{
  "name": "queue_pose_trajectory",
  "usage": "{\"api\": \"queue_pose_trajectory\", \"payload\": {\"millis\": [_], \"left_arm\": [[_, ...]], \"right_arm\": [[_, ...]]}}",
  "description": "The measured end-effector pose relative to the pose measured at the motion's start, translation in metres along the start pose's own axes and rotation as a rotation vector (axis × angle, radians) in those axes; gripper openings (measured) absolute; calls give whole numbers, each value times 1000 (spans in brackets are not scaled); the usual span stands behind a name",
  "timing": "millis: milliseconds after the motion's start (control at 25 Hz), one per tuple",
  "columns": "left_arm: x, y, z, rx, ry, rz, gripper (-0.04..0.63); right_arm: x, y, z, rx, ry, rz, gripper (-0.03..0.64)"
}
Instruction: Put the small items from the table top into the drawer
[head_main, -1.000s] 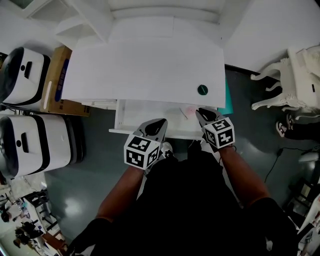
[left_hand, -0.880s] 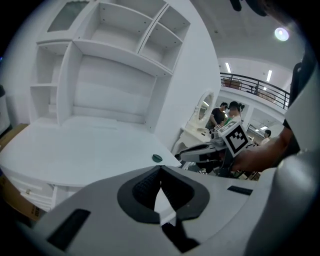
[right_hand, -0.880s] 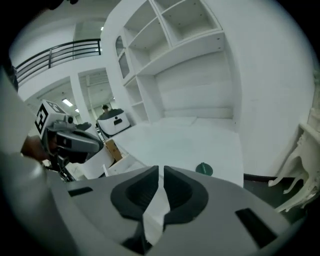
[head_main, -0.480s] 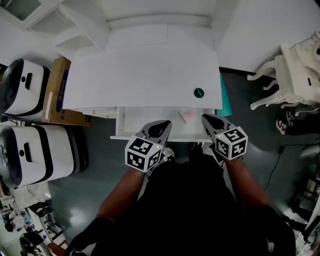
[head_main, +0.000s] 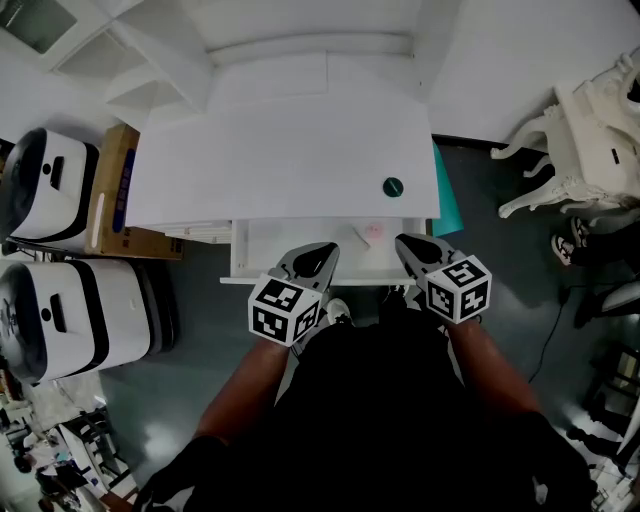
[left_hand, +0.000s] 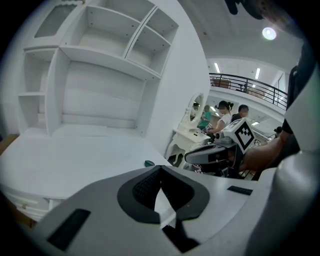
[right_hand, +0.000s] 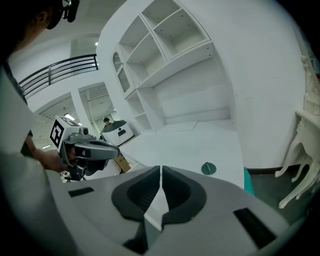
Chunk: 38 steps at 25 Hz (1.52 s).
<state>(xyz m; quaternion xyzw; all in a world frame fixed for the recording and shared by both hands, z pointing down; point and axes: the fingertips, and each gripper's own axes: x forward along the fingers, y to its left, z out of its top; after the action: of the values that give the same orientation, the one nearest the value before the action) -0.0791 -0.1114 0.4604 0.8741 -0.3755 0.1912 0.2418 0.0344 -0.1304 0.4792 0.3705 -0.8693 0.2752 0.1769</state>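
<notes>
The left claw (head_main: 318, 250) is hovering at the lower centre of the head view, over the front edge of the open drawer (head_main: 285, 238). Its jaws are pressing together on nothing. The right claw (head_main: 405, 243) is hanging just to the right of it, above the drawer's right end. Its jaws have just been closing and are now meeting with nothing between them. A small pink item (head_main: 375, 231) is lying inside the drawer, between the two claws and nearer the right one. A small round green item (head_main: 393, 187) is sitting on the white desk (head_main: 280, 140) near its lower right corner, apart from both claws. A brown cardboard box (head_main: 118, 175) is sitting beside the desk's left edge, and a white ornate chair (head_main: 590, 130) is standing at upper right.
</notes>
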Motion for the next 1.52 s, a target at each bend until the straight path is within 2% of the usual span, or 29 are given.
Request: {"api": "queue_pose_trajectory", "payload": {"millis": [320,520,800,920,1080,1200,1360,1520], "left_arm": [[2,-2,-1,6,5,22,9],[3,-2,-4,-47,-11,27,9],[4,5,-7,-53,3,57,11],[5,8,-12,-71,24,63,9],[3,12,-18,-92,36,86,11],[1,16,-19,-104,36,101,11],[-1,22,-21,-125,38,127,11],[2,27,-32,-159,79,134,11]], "right_arm": [[-1,-1,-8,-29,25,-7,34],[2,-6,-14,-50,45,-19,34],[8,-19,-17,-63,61,-33,34],[17,-34,-15,-91,74,-62,34],[43,-65,-19,-190,123,-142,34],[64,-90,-22,-226,159,-194,34],[89,-114,-29,-269,222,-220,34],[110,-132,-32,-309,265,-227,35]]}}
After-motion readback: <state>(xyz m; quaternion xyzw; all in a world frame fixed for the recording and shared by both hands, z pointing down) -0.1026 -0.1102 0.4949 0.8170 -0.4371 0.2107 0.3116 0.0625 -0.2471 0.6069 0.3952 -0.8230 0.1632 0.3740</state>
